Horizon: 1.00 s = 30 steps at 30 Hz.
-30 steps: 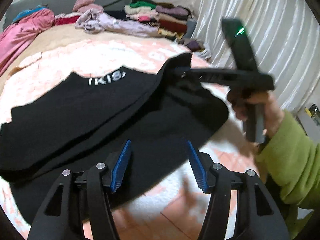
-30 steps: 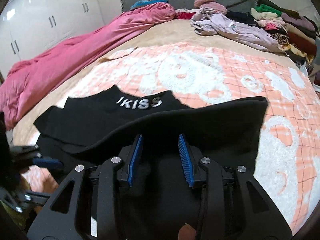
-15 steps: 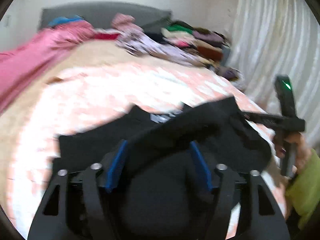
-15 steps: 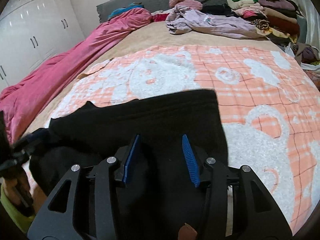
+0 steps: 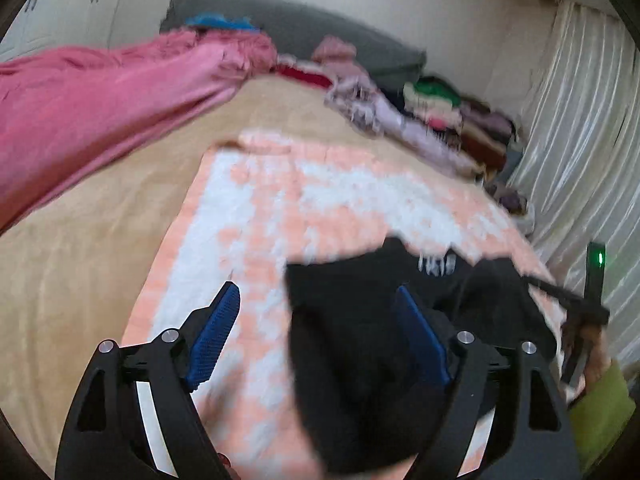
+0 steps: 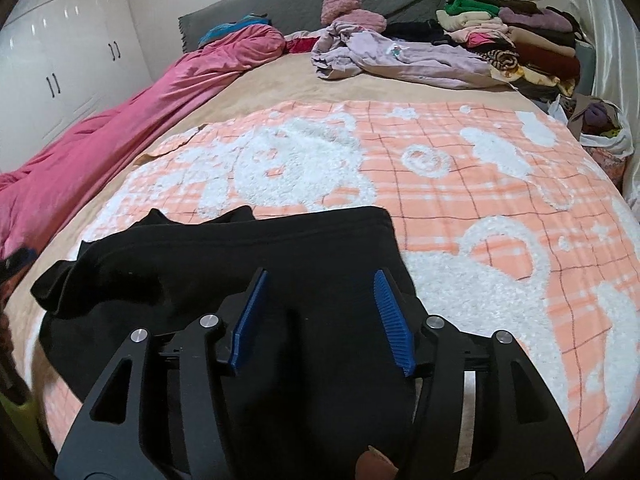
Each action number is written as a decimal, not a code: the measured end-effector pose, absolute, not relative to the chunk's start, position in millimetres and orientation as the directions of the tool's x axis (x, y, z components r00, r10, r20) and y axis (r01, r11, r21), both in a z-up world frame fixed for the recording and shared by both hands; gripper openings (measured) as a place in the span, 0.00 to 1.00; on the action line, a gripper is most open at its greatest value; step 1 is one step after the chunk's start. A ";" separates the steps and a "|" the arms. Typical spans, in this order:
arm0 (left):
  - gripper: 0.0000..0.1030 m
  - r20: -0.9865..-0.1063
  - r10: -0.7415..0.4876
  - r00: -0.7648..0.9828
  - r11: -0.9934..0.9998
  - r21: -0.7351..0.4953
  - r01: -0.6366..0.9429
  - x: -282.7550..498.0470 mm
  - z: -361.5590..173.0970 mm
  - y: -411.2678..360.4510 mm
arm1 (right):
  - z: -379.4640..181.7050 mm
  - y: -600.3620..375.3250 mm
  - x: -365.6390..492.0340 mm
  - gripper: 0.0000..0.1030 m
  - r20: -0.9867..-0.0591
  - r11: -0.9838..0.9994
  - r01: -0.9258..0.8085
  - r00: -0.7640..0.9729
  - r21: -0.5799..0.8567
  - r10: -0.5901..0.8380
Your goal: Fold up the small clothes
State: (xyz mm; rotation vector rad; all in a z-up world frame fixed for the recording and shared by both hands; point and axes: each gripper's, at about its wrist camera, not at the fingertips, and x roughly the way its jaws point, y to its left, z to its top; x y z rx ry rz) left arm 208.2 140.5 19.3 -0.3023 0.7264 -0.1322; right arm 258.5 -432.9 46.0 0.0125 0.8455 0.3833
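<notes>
The black garment (image 6: 224, 264) lies folded on the orange-and-white blanket (image 6: 500, 184), its far edge running straight from nine toward one o'clock, with bare blanket open beyond it from twelve to three. The right gripper (image 6: 320, 312) hangs over the cloth, jaws just widened and pressing nothing. The left gripper (image 5: 320, 340), blurred, has also been spreading; its jaws straddle the garment's left edge without gripping, and open blanket lies at nine.
</notes>
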 end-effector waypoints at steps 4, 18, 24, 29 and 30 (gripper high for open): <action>0.75 -0.612 -0.402 0.681 0.898 -0.409 0.163 193.3 22.7 127.1 | 46.9 -433.5 259.5 0.46 -0.724 0.934 -0.318 0.604 0.165 0.334; 0.77 -0.734 -0.390 0.557 0.920 -0.286 0.267 196.5 -1.7 71.2 | 55.2 -436.4 255.5 0.47 -0.711 0.932 -0.321 0.615 0.168 0.340; 0.78 -0.738 -0.346 0.580 0.938 -0.256 0.233 193.8 3.9 98.0 | 56.7 -438.0 256.5 0.47 -0.707 0.931 -0.320 0.618 0.174 0.344; 0.77 -0.747 -0.395 0.535 0.915 -0.267 0.302 199.0 -9.9 80.6 | 55.9 -435.2 254.9 0.47 -0.710 0.930 -0.325 0.613 0.171 0.345; 0.77 -0.737 -0.416 0.532 0.905 -0.275 0.326 198.6 -9.5 75.4 | 56.2 -435.1 254.8 0.47 -0.710 0.929 -0.327 0.613 0.173 0.348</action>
